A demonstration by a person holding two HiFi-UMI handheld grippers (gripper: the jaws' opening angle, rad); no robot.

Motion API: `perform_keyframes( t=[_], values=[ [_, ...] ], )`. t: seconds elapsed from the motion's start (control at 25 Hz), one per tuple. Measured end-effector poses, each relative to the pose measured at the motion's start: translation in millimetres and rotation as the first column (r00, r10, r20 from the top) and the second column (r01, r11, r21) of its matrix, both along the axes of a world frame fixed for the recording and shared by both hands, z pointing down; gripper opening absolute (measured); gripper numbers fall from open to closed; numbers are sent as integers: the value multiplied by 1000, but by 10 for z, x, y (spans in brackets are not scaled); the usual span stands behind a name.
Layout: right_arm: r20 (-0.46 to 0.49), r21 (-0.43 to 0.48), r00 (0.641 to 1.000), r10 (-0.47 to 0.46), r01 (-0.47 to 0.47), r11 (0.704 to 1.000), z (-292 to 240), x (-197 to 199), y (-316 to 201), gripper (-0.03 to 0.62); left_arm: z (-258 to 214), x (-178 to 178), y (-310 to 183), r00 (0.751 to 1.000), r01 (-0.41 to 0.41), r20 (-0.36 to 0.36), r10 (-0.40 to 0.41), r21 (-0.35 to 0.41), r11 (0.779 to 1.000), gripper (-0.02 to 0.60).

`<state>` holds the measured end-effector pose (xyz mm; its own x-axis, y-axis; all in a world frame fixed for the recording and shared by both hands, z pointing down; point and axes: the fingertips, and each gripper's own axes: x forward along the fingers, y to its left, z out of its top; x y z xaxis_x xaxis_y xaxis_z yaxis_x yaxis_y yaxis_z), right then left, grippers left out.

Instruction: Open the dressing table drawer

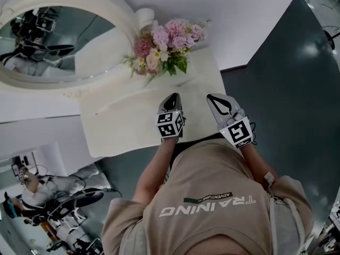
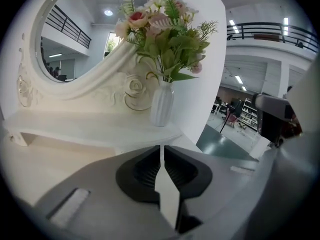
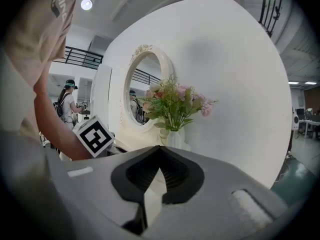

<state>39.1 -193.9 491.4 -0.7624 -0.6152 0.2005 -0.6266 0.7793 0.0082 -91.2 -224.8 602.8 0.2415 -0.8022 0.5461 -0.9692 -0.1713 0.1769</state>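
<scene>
Right now both grippers hang over the front right part of the white dressing table (image 1: 122, 126), pointing toward its back. Left gripper (image 2: 161, 148): fingers a thin slit apart, nothing btw them, only the table top shows thru the gap. Right gripper (image 3: 160, 149): fingertips pressed together, empty. It sits just right of the left one, near it but not touching. Drawer not visible in any view; the table's front is hidden under the top's edge, below the grippers and just ahead of the person's beige T-shirt (image 1: 212, 195). At the table's back stands an oval mirror (image 1: 53, 41) in a carved white frame. Beside it, to the right, is a white ribbed vase (image 2: 162, 104) w/ pink flowers (image 1: 167, 44). Dark floor (image 1: 287, 89) lies right of the table.
</scene>
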Motion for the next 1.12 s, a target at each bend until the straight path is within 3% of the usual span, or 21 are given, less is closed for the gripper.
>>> perform_keyframes(
  t=[0.36,0.76,1.12],
  values=[
    [14,-52,1000,10,-9,999,116,108,-47,2,411,-19,-163,1000,9,11,-8,-94,995,128],
    [-32,-76,999,-1,-1,997,195,188,-190,2,703,-84,-392,998,70,12,-69,-164,984,132],
    [-29,-106,1000,8,-11,994,236,211,-311,2,793,-47,-568,995,98,1,-100,-183,978,132]
  ],
)
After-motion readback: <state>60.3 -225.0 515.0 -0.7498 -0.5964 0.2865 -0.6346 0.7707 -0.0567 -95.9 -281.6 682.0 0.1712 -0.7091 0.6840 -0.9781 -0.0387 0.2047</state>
